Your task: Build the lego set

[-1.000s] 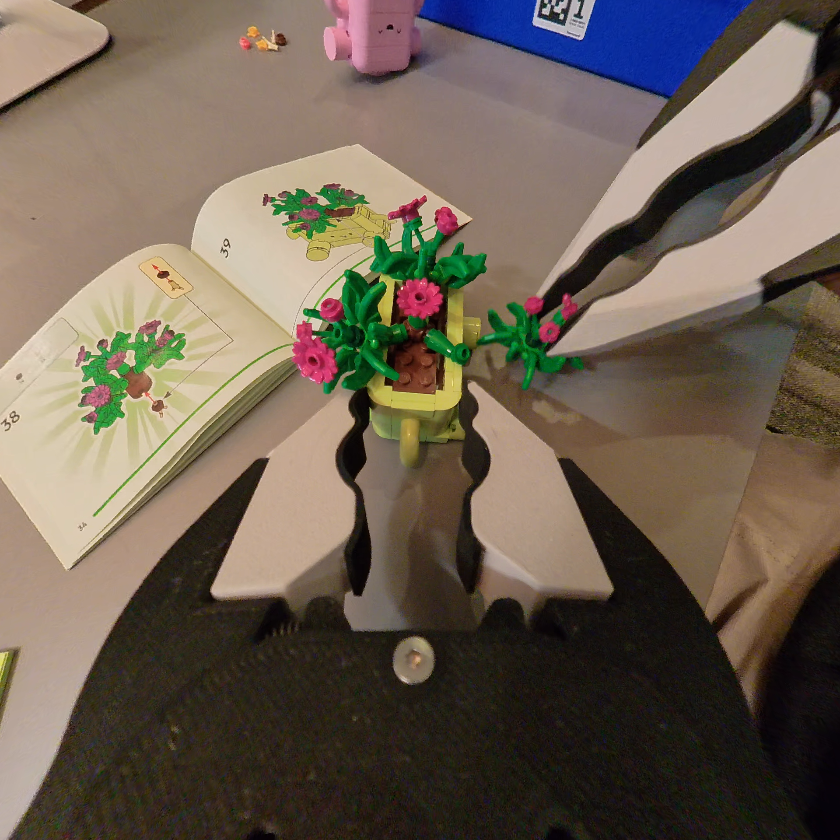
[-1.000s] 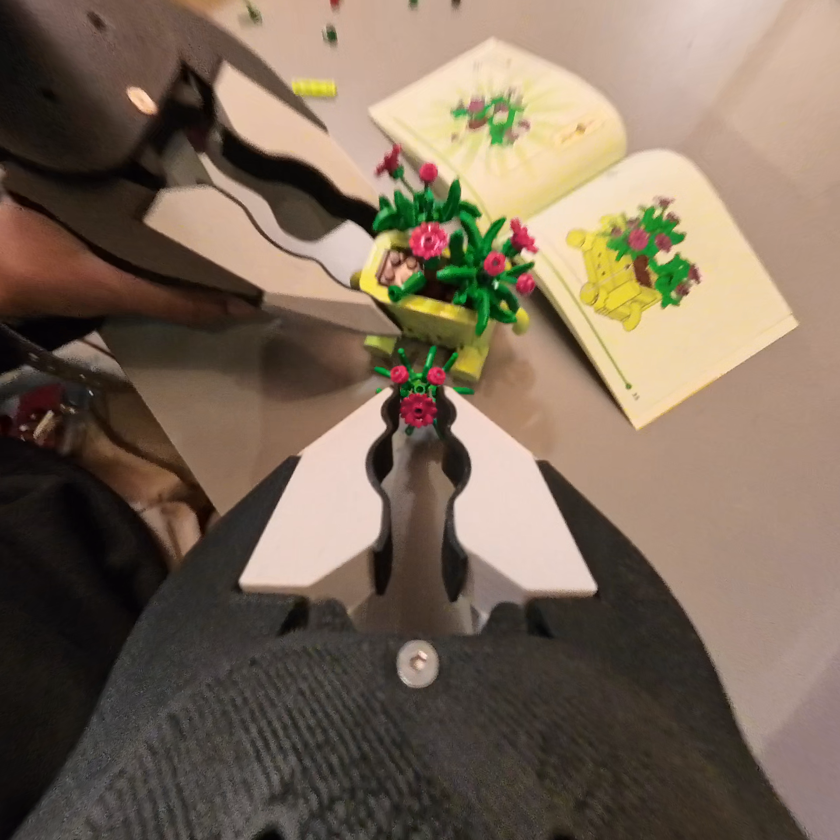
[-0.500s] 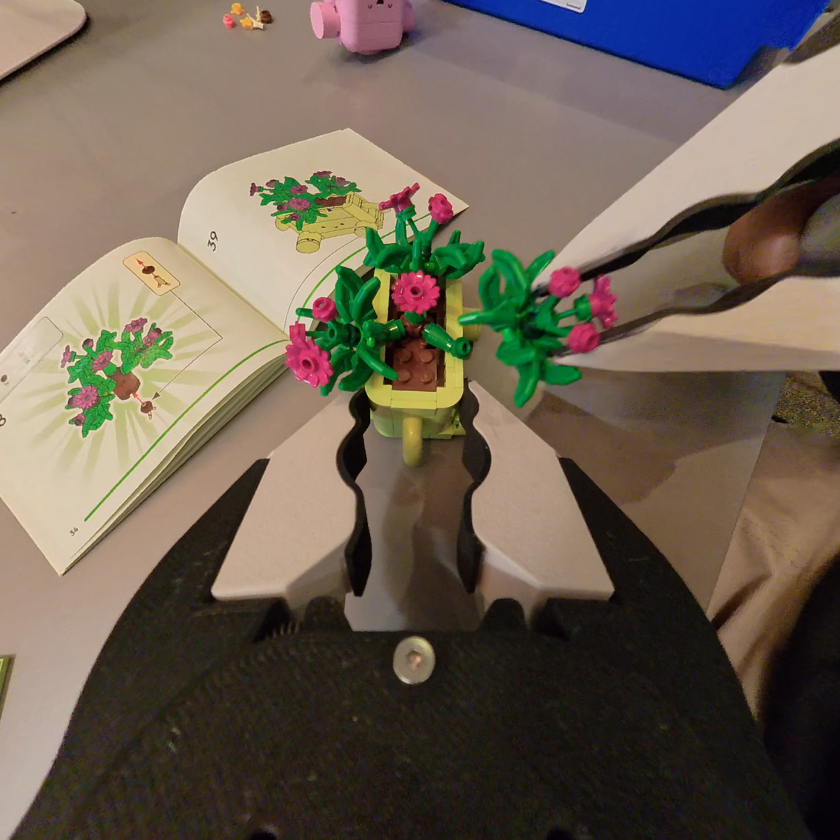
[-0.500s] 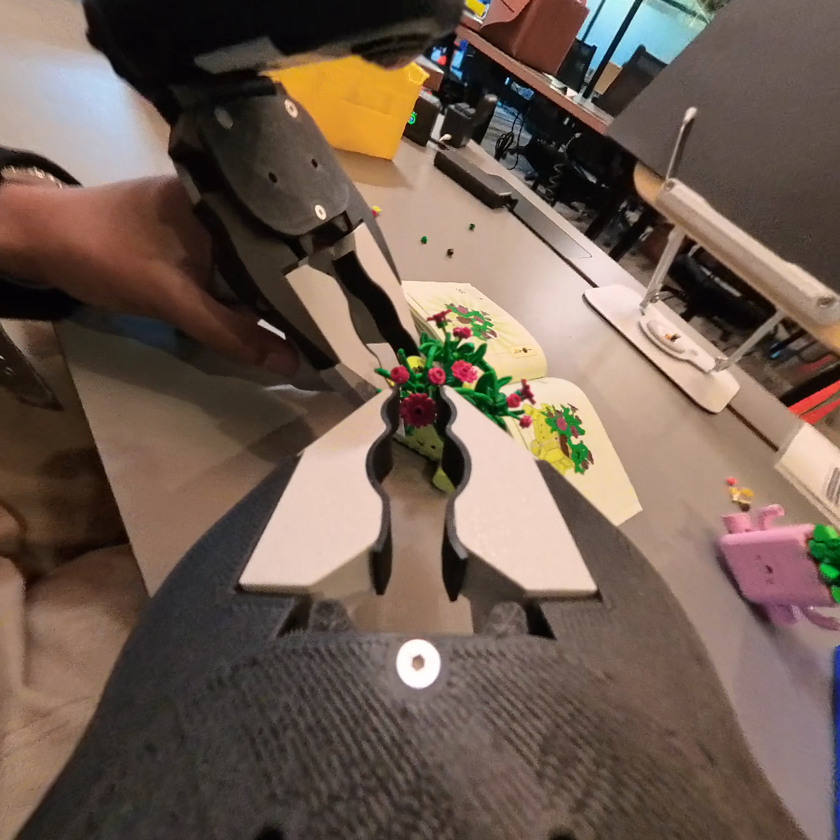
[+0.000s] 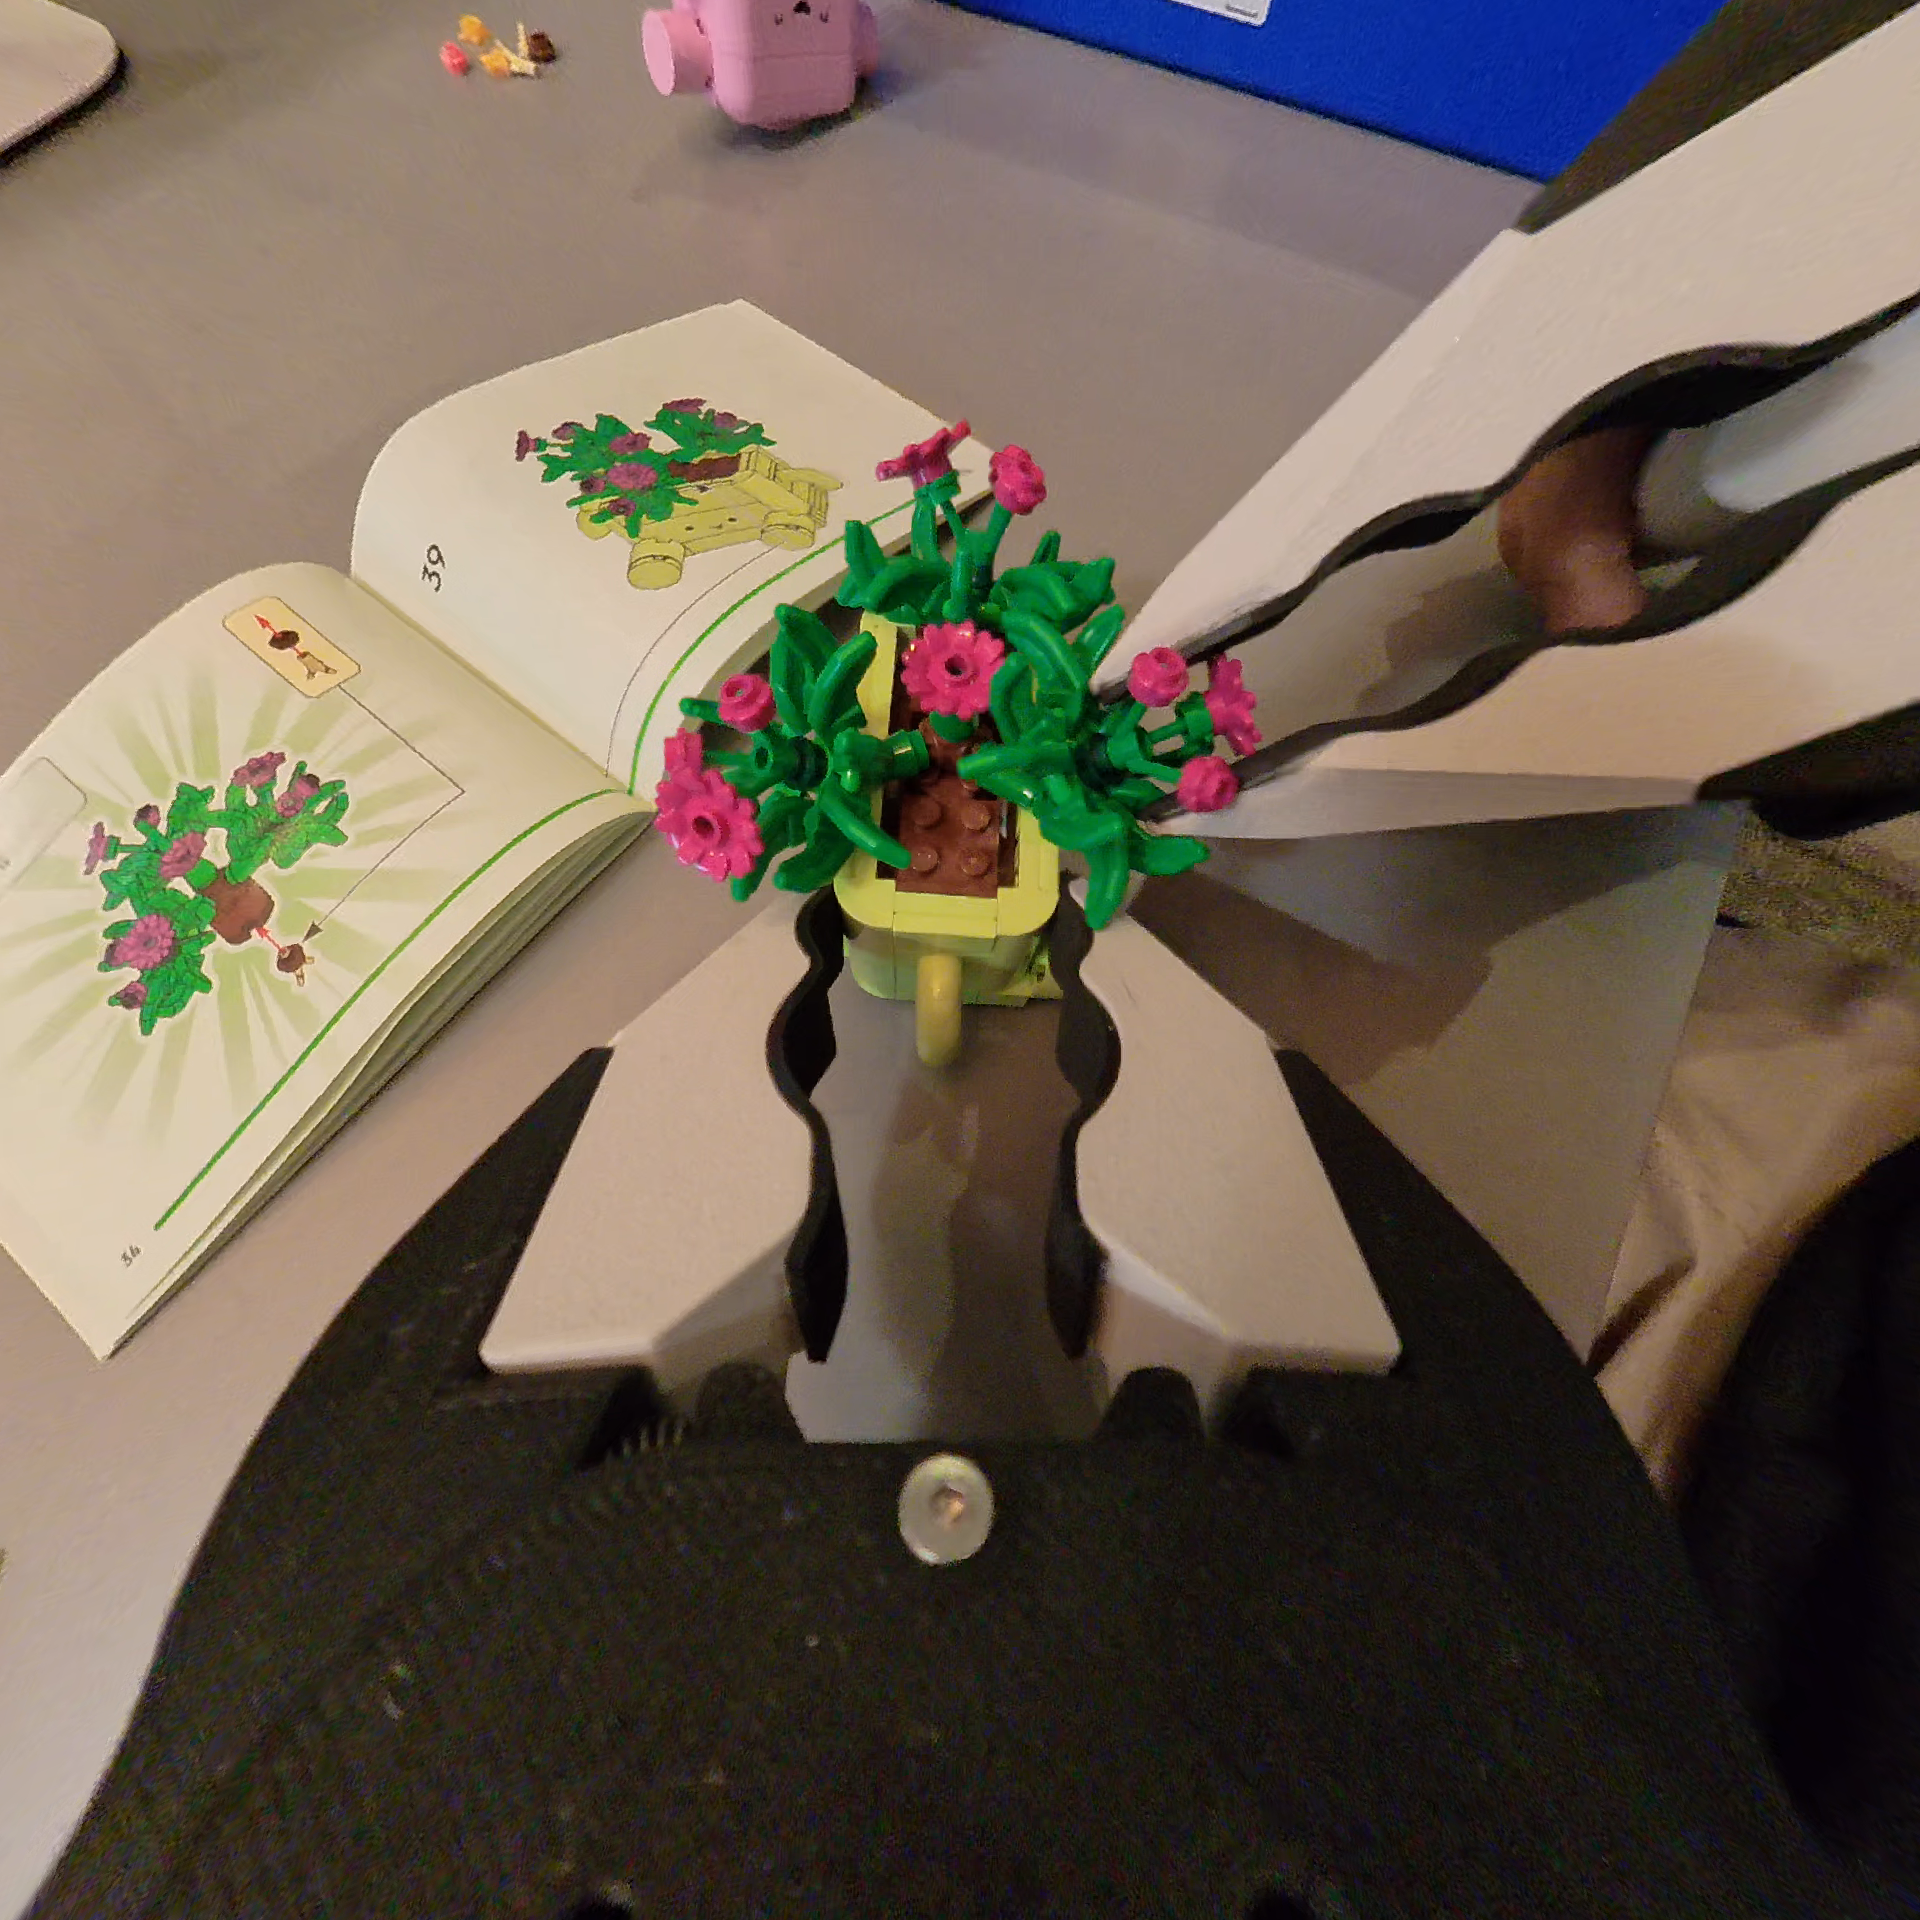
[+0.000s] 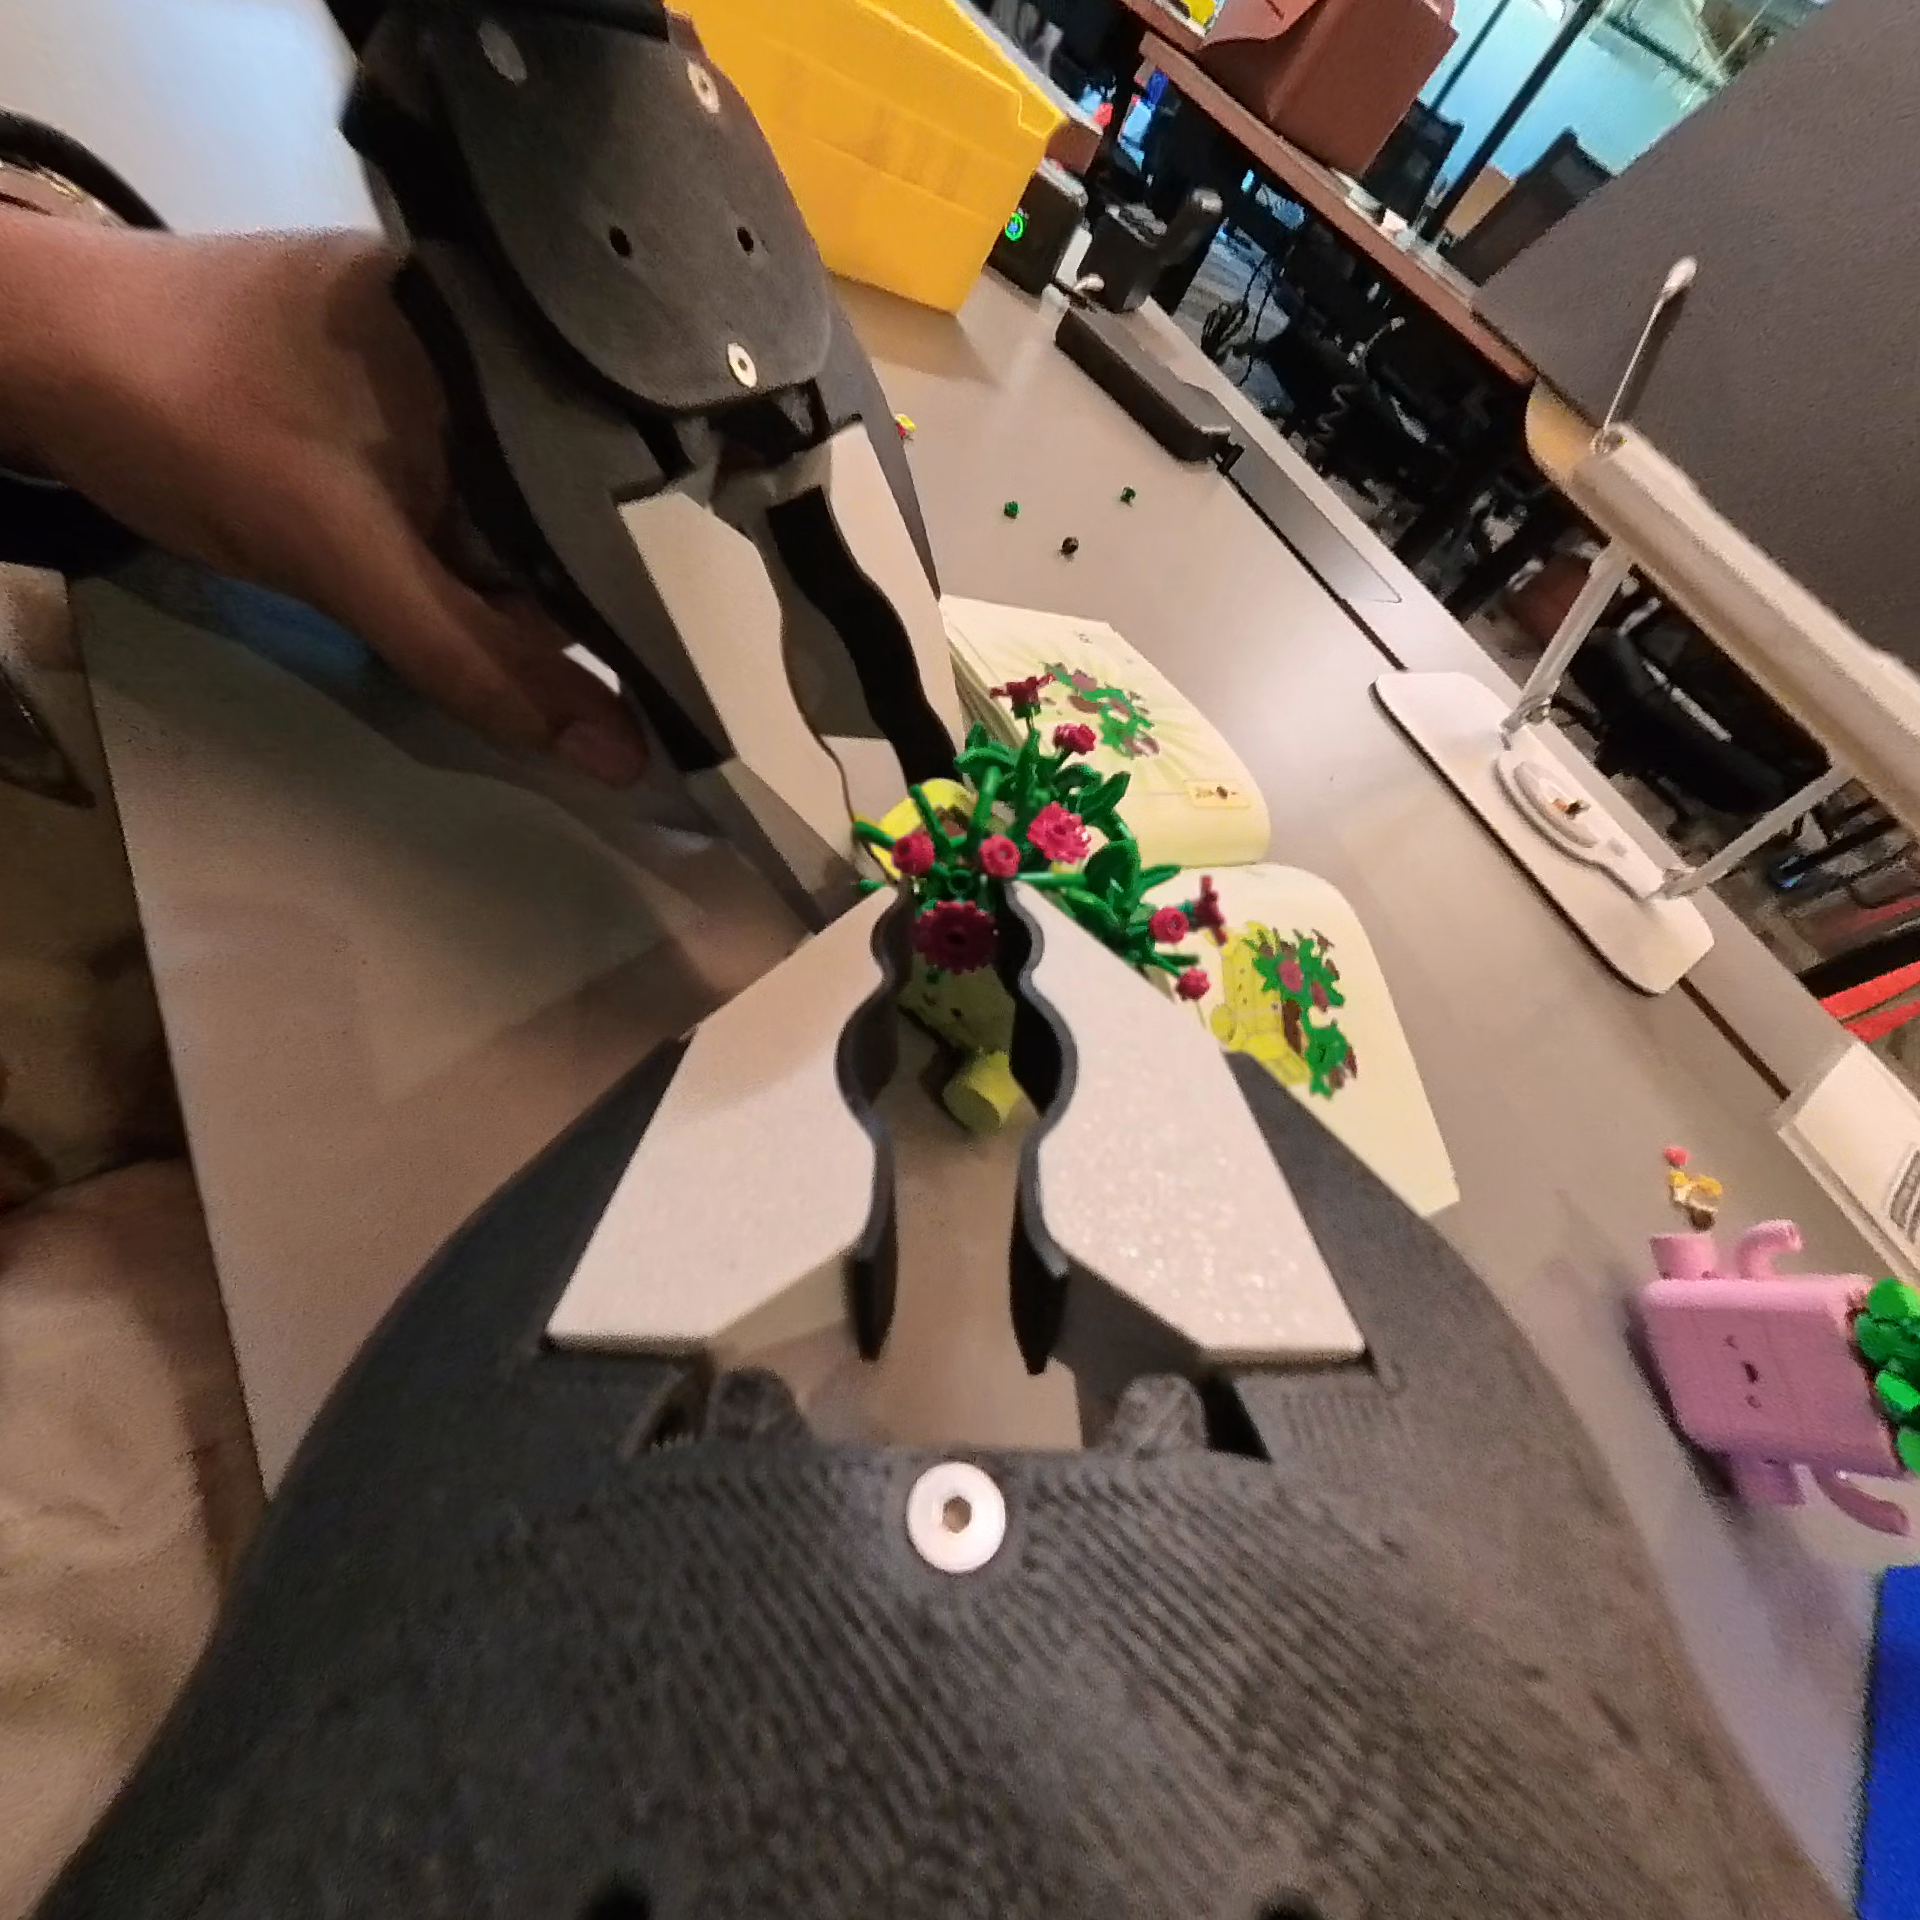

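A lime-green lego cart (image 5: pixel 951 914) with a brown studded bed stands on the grey table, full of green leaves and magenta flowers. My left gripper (image 5: pixel 945 925) is shut on the cart's near end, one finger on each side. My right gripper (image 5: pixel 1153 753) comes in from the right, shut on a flower sprig (image 5: pixel 1101 790) with green leaves and small magenta buds. The sprig is held against the cart's right side, over the bed. In the right wrist view my right gripper (image 6: pixel 956 914) holds the sprig (image 6: pixel 951 930) above the cart (image 6: pixel 956 1003), with the left gripper's fingers (image 6: pixel 707 623) behind it.
An open instruction booklet (image 5: pixel 312 831) lies left of the cart. A pink block figure (image 5: pixel 769 52) and tiny loose pieces (image 5: pixel 499 57) sit at the far edge by a blue board (image 5: pixel 1351 62). A yellow bin (image 6: pixel 894 135) and a lamp base (image 6: pixel 1548 821) stand farther off. The left gripper's tips are roughly 5 cm from the right gripper's.
My right gripper lifted the sprig off the table to the right of the cart and carried it left, up against the cart's plants. The left gripper kept its hold on the cart.
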`<move>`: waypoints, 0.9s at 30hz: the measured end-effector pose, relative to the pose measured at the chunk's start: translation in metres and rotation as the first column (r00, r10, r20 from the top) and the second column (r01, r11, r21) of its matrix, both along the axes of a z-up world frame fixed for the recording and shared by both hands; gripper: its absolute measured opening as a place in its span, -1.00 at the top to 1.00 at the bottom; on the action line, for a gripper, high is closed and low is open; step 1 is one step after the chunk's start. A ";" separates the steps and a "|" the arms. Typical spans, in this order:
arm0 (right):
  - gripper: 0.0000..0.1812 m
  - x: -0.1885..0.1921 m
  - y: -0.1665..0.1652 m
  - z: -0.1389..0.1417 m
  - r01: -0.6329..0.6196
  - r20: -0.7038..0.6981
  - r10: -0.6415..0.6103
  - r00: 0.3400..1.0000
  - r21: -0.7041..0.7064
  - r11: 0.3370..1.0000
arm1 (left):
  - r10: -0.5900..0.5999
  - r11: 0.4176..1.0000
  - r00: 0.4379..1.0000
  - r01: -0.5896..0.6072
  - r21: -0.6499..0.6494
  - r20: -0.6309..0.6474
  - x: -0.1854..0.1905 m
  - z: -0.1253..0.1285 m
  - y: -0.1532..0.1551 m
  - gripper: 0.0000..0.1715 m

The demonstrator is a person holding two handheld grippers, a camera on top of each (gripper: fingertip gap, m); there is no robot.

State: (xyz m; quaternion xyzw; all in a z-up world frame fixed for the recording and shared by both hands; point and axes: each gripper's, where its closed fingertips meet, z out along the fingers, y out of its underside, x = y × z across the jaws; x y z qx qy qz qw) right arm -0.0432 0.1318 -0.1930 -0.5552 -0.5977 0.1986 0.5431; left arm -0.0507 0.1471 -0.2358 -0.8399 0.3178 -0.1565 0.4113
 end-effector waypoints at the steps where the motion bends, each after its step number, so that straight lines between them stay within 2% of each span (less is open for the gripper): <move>1: 0.85 0.002 0.001 -0.002 0.002 0.002 -0.002 1.000 -0.011 1.000 | -0.006 1.000 1.000 0.006 0.004 -0.009 0.001 0.000 -0.001 0.57; 17: 0.85 0.020 -0.002 -0.005 0.052 -0.017 -0.055 0.998 -0.144 0.988 | -0.043 0.996 0.994 0.050 0.071 -0.102 0.007 -0.002 -0.005 0.54; 27: 0.85 0.021 -0.001 -0.004 0.067 -0.030 -0.072 0.997 -0.151 0.986 | -0.020 0.996 0.993 0.030 0.086 -0.116 0.008 -0.001 -0.008 0.51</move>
